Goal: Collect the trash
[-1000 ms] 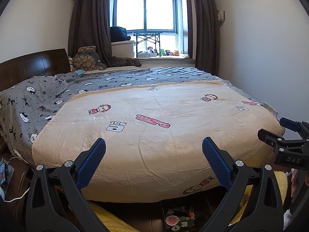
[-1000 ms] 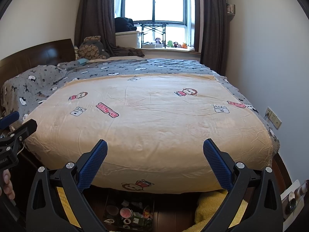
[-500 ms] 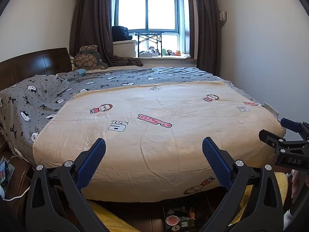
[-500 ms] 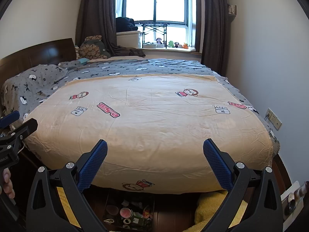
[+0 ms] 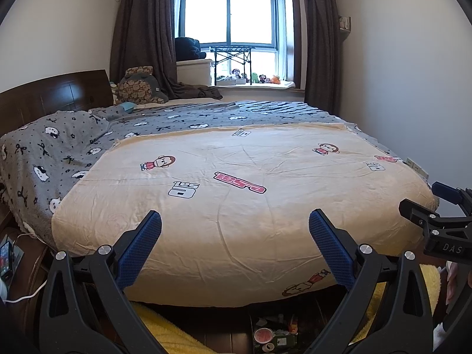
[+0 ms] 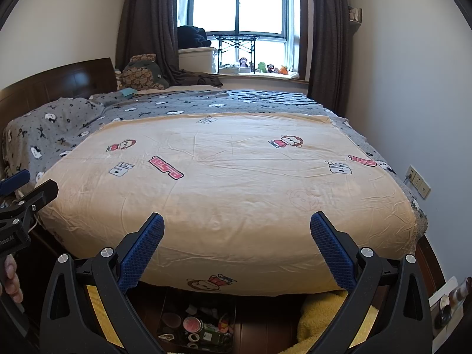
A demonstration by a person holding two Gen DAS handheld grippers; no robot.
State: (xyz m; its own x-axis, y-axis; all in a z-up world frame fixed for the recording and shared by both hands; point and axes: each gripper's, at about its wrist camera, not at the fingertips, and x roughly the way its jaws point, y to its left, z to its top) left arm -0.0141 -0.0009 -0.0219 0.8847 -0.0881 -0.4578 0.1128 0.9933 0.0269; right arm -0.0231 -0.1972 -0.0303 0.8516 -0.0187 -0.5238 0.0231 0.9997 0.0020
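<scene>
A dark bin of mixed trash (image 6: 200, 329) sits on the wooden floor under the foot of the bed, below and between my right gripper's fingers; the same bin of trash (image 5: 274, 332) shows low in the left wrist view. My left gripper (image 5: 235, 221) is open, held over the bed's near edge with nothing between its blue pads. My right gripper (image 6: 237, 222) is open too, also empty. Each gripper shows in the other's view: right gripper (image 5: 442, 203) at the right edge, left gripper (image 6: 26, 185) at the left edge. No loose trash shows on the bed.
A bed with a cream cartoon blanket (image 5: 242, 194) and grey quilt (image 5: 59, 153) fills the room. Yellow fluffy fabric (image 6: 321, 315) lies on the floor by the bin. A phone on a cable (image 5: 6, 258) sits at left. Wall sockets (image 6: 417, 181) are at right.
Both views have shifted slightly, with the bed sitting a little lower in frame in the left wrist view. Both grippers stay open and empty.
</scene>
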